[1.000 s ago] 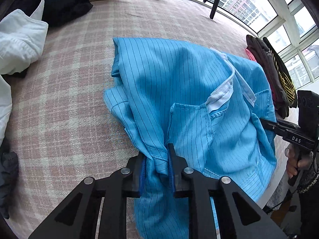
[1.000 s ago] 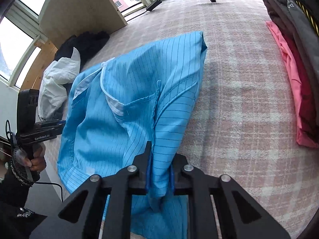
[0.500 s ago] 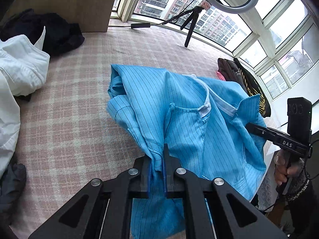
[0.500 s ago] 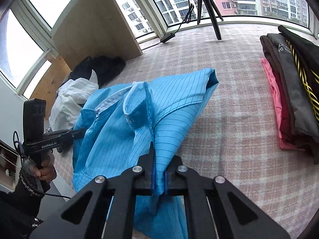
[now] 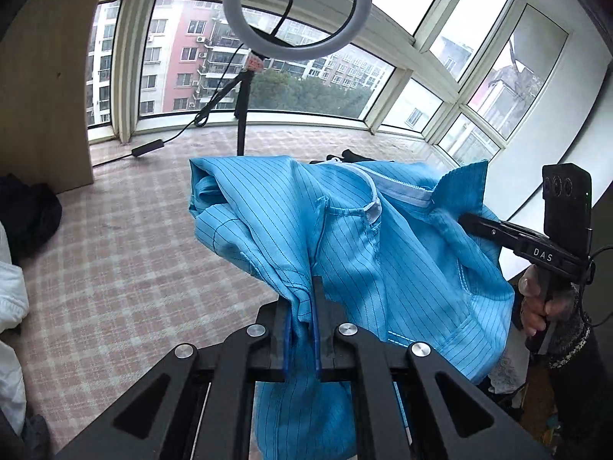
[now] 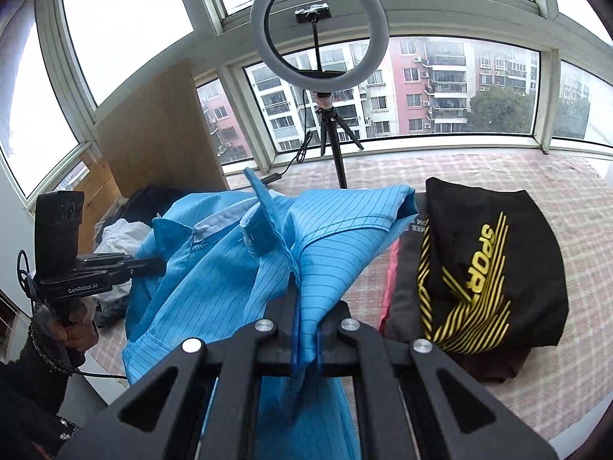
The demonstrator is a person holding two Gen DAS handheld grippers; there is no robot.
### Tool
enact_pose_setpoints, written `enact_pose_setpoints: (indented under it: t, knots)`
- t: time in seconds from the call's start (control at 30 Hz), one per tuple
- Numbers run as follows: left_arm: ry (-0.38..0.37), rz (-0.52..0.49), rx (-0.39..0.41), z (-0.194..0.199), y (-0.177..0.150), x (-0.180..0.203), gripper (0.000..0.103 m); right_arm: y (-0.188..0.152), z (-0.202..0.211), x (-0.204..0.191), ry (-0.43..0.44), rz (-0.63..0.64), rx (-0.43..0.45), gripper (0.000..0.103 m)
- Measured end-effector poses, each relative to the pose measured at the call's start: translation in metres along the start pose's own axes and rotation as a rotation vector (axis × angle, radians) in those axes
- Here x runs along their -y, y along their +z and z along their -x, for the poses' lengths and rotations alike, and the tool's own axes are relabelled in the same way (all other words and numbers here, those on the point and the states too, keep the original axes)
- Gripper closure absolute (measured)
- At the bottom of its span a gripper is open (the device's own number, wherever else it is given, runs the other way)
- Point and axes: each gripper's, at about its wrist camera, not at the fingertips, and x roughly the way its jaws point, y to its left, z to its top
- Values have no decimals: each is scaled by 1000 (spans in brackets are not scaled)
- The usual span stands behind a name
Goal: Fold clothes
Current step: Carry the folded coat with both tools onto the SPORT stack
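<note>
Your left gripper (image 5: 300, 306) is clamped on a fold of the blue striped shirt (image 5: 345, 237), and your right gripper (image 6: 306, 318) is clamped on another fold of the same shirt (image 6: 230, 268). The jaws of both have just been closing a little further, with the cloth pinched between them. The shirt hangs in the air between your two grippers, above the pink checked cover (image 5: 126, 237), its lower part drooping below the jaws. There are no bins or baskets in view. In the right wrist view a stack of folded clothes lies at three o'clock, topped by a black garment with yellow lettering (image 6: 490, 268) over a pink layer (image 6: 390, 276). At nine o'clock in the left wrist view sit a white garment (image 5: 11, 299) and a dark heap (image 5: 30, 218) beside a wooden panel (image 5: 42, 76). At twelve o'clock a ring light (image 6: 318, 27) stands on a tripod before wide windows (image 5: 314, 76) with apartment blocks outside
</note>
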Motion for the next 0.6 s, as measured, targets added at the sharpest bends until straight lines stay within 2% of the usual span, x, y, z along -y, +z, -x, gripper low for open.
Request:
enact_pose_setpoints:
  t: [0.2,0.33,0.47,0.6]
  knots:
    - [-15,-74,65,-61,84,84,96,49,35,103,-77,32,42,98]
    - [-18,-95,66,-109,119,124,96,69,34,178,-98,9,31,98]
    - [-8,-77,25,-158,129,137,96,73,4,238,-105,-8,-20,98]
    - [39,-23,-51,-216,116,119,96,52,-50,287,-74,-68,-90,98]
